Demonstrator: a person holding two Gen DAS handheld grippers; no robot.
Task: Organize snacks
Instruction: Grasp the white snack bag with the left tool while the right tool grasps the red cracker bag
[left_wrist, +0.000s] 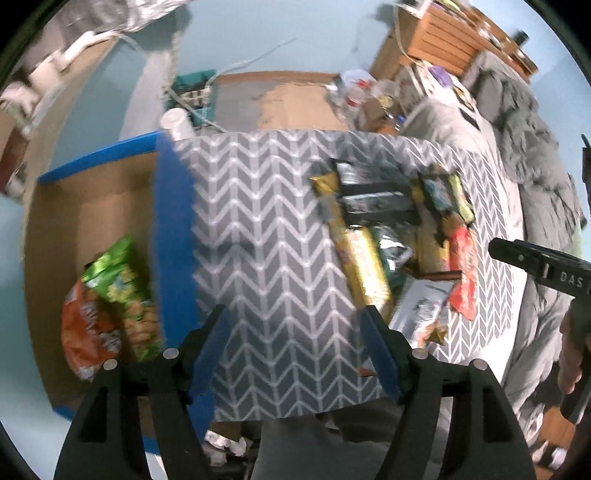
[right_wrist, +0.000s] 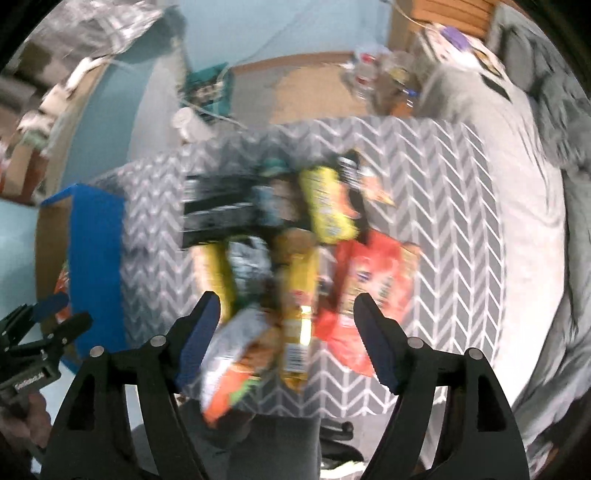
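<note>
My left gripper (left_wrist: 295, 314) stands open over bare grey chevron cloth (left_wrist: 266, 229), with nothing between its blue pads. To its left is a cardboard box (left_wrist: 110, 184) with blue flaps. Inside lie a green bag (left_wrist: 122, 280) and an orange bag (left_wrist: 85, 332). A pile of snack packs (left_wrist: 388, 229) lies on the cloth to the right. My right gripper (right_wrist: 287, 299) hangs open above that pile. Under it are a yellow pack (right_wrist: 299, 295), a red bag (right_wrist: 373, 280) and a silver-and-orange bag (right_wrist: 236, 354). None is gripped. Both views are blurred.
Grey bedding (left_wrist: 535, 155) fills the right side. A white cup (left_wrist: 177, 123) and a teal basket (left_wrist: 192, 88) stand beyond the box. Bottles and clutter (left_wrist: 362, 96) sit on the floor by wooden furniture (left_wrist: 443, 40). A hand (left_wrist: 569, 350) holds the right tool's handle.
</note>
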